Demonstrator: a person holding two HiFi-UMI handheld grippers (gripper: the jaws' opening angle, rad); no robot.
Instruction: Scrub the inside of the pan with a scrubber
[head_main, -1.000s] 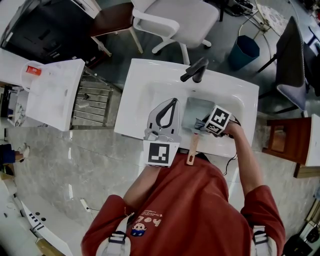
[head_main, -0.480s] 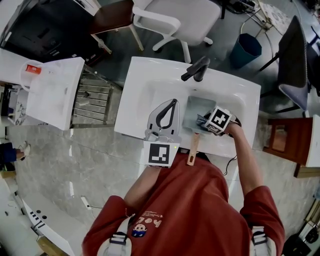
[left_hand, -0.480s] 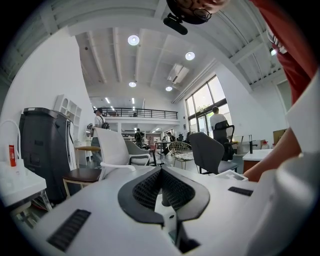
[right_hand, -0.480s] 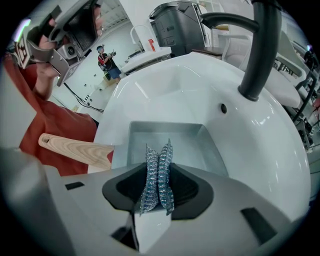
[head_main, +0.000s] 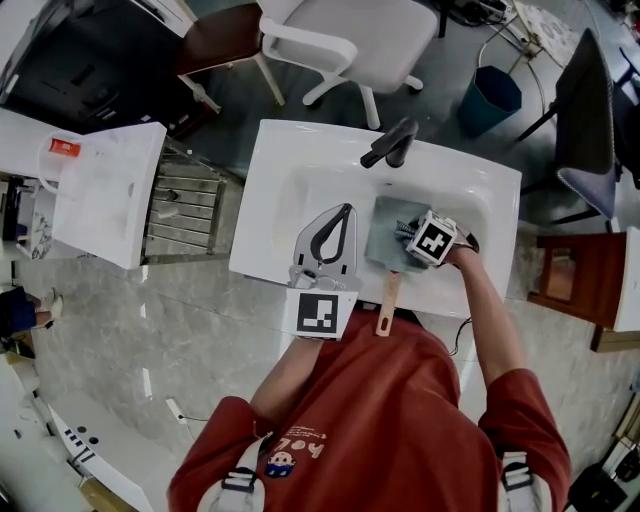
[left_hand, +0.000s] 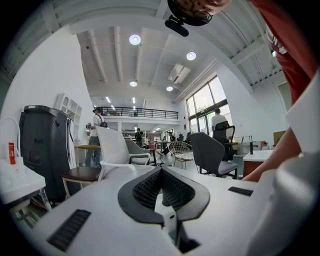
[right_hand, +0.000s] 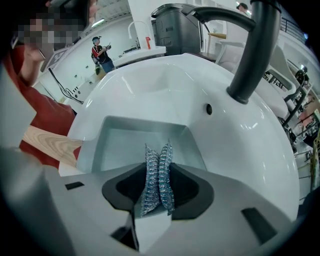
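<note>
A square grey pan with a wooden handle sits in the white sink. My right gripper is over the pan's right side, shut on a silver mesh scrubber. In the right gripper view the scrubber stands folded between the jaws of the right gripper, just above the pan's inside; the handle points left. My left gripper rests on the sink's left side beside the pan, jaws shut on nothing. In its own view the left gripper faces the room.
A black faucet arches over the basin behind the pan and shows close on the right as the same faucet. An overflow hole marks the basin wall. A white office chair stands beyond the sink, and a white counter to its left.
My right gripper with the scrubber has shifted slightly left and farther in over the pan. The left gripper and the pan have barely moved.
</note>
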